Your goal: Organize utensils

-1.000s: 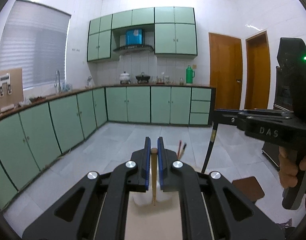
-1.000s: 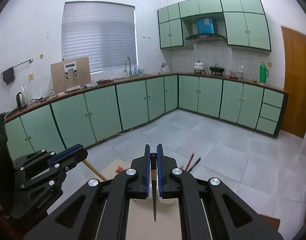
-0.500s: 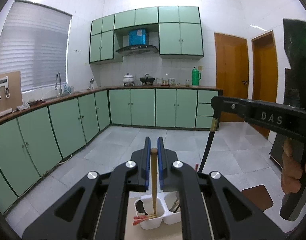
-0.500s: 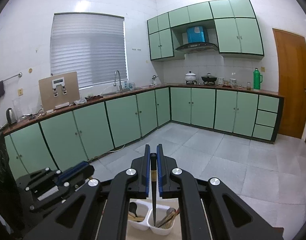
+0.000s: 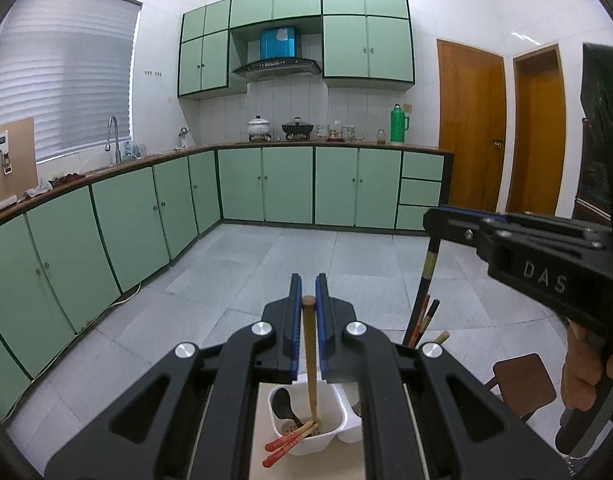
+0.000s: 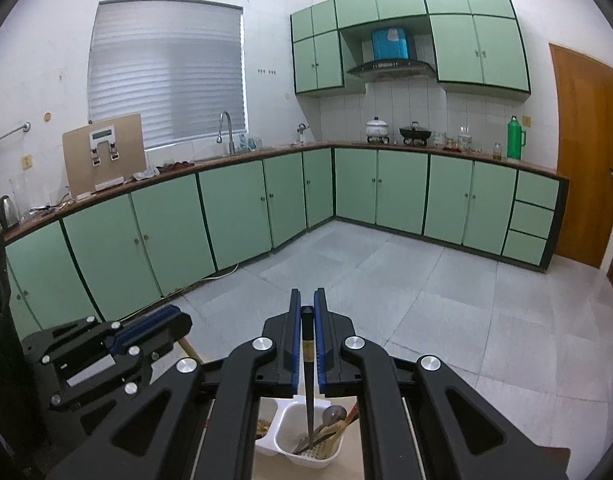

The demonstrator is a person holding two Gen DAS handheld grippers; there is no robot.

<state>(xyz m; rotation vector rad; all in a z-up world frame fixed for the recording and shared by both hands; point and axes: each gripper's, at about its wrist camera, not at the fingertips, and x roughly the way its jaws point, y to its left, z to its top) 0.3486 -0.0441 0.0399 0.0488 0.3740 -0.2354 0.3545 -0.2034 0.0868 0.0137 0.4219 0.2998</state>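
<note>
My left gripper [image 5: 309, 292] is shut on a light wooden chopstick [image 5: 311, 364] that hangs down into the left compartment of a white utensil holder [image 5: 306, 446]. That compartment also holds red-tipped chopsticks [image 5: 286, 442] and a dark spoon [image 5: 284, 408]. My right gripper [image 6: 307, 306] is shut on a black chopstick [image 6: 309, 392] that hangs into the right compartment of the white utensil holder [image 6: 306, 456], among a metal spoon [image 6: 333, 414] and other utensils. From the left wrist view the right gripper [image 5: 438, 224] shows at the right with the black chopstick [image 5: 426, 276] below it.
The holder stands on a pale table [image 5: 274, 468] over a grey tiled floor [image 6: 446, 312]. Green cabinets [image 6: 234, 216] line the walls at the back and left. A brown stool [image 5: 522, 384] stands at the right, beside the person's hand [image 5: 582, 372]. Wooden doors [image 5: 470, 128] are at the far right.
Both grippers have moved forward and down with their chopsticks. The white holder has come into view below them, and both chopstick tips now hang inside its compartments.
</note>
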